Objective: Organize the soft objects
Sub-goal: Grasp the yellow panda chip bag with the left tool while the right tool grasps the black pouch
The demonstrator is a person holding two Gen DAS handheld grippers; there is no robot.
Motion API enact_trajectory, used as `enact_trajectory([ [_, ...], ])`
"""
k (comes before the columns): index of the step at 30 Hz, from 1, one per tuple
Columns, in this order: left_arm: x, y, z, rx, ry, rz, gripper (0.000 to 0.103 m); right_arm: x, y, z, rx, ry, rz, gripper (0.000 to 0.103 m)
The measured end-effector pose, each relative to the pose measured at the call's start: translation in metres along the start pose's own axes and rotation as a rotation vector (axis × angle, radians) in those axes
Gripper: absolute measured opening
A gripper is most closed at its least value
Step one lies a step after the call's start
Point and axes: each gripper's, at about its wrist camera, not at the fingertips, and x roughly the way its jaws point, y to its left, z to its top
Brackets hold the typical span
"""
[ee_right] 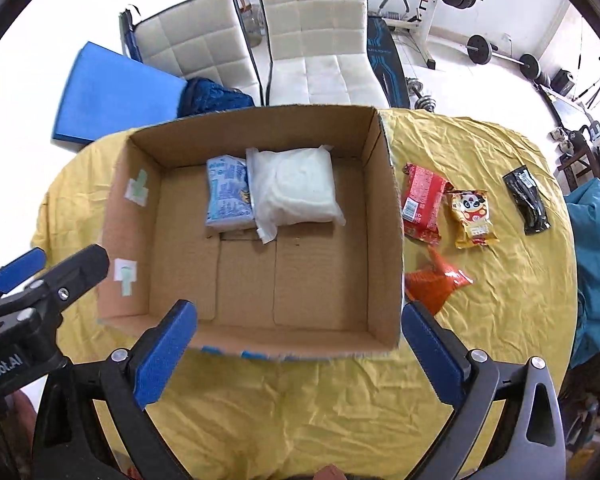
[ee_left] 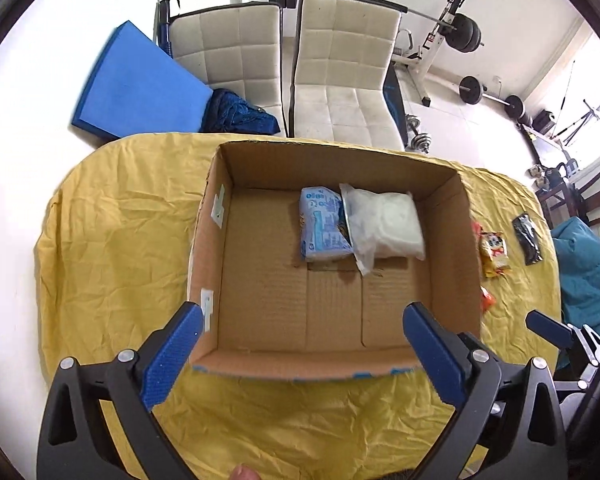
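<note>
An open cardboard box point(ee_left: 448, 240) point(ee_right: 384, 208) stands on a yellow-covered table. Inside, against its far wall, lie a light blue packet point(ee_left: 324, 226) point(ee_right: 228, 194) and a white soft pack in clear plastic point(ee_left: 388, 224) point(ee_right: 296, 188). To the right of the box lie a red packet point(ee_right: 422, 200), a yellow panda packet point(ee_right: 472, 212) point(ee_left: 494, 250), an orange packet point(ee_right: 440, 280) and a black packet point(ee_right: 526, 198) point(ee_left: 528, 236). My left gripper point(ee_left: 302, 316) is open and empty above the box's near edge. My right gripper point(ee_right: 298, 314) is open and empty above the near right corner.
The yellow cloth point(ee_left: 112, 240) covers an oval table. Two white chairs point(ee_left: 340, 72) stand behind it, with a blue mat point(ee_left: 136, 84) and dark blue cloth point(ee_left: 236, 116). Gym weights point(ee_left: 468, 32) stand at the back right. A teal cushion point(ee_right: 596, 248) is at the right.
</note>
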Motion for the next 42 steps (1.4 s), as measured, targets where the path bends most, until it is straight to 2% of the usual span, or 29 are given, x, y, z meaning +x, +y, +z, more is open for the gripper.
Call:
enact_trajectory([
  [6, -0.027, -0.003, -0.018, -0.007, -0.002, -0.011, 0.102, -0.033, -0.001, -0.018, -0.020, 0.001, 0.049, 0.103],
  [10, -0.045, -0.010, -0.025, -0.014, -0.030, -0.010, 0.102, -0.047, -0.004, -0.025, -0.025, -0.005, 0.096, 0.103],
  [13, -0.057, -0.023, -0.024, -0.012, -0.040, -0.038, 0.102, -0.058, -0.015, -0.025, -0.021, -0.015, 0.120, 0.103],
  [17, -0.068, -0.059, -0.018, 0.039, -0.047, -0.074, 0.102, -0.071, -0.054, -0.023, 0.010, -0.012, 0.125, 0.103],
  [21, -0.064, -0.123, -0.003, 0.130, -0.050, -0.115, 0.102, -0.077, -0.126, -0.020, 0.075, -0.003, 0.077, 0.103],
  [25, -0.034, -0.188, 0.019, 0.185, -0.011, -0.164, 0.102, -0.071, -0.220, -0.010, 0.151, 0.008, -0.030, 0.103],
  [28, 0.002, -0.240, 0.037, 0.218, 0.044, -0.192, 0.102, -0.057, -0.279, 0.000, 0.186, 0.054, -0.074, 0.103],
  [31, 0.045, -0.289, 0.053, 0.245, 0.100, -0.158, 0.102, -0.040, -0.337, 0.012, 0.204, 0.077, -0.104, 0.103],
  [33, 0.080, -0.315, 0.062, 0.240, 0.153, -0.134, 0.102, -0.023, -0.375, 0.023, 0.208, 0.086, -0.093, 0.103],
  [38, 0.166, -0.348, 0.084, 0.180, 0.303, -0.128, 0.102, 0.035, -0.435, 0.058, 0.187, 0.146, -0.064, 0.103],
  [40, 0.195, -0.354, 0.090, 0.147, 0.354, -0.130, 0.097, 0.065, -0.448, 0.075, 0.171, 0.163, -0.058, 0.103],
  [42, 0.226, -0.357, 0.093, 0.114, 0.399, -0.133, 0.086, 0.097, -0.459, 0.093, 0.156, 0.188, -0.055, 0.103],
])
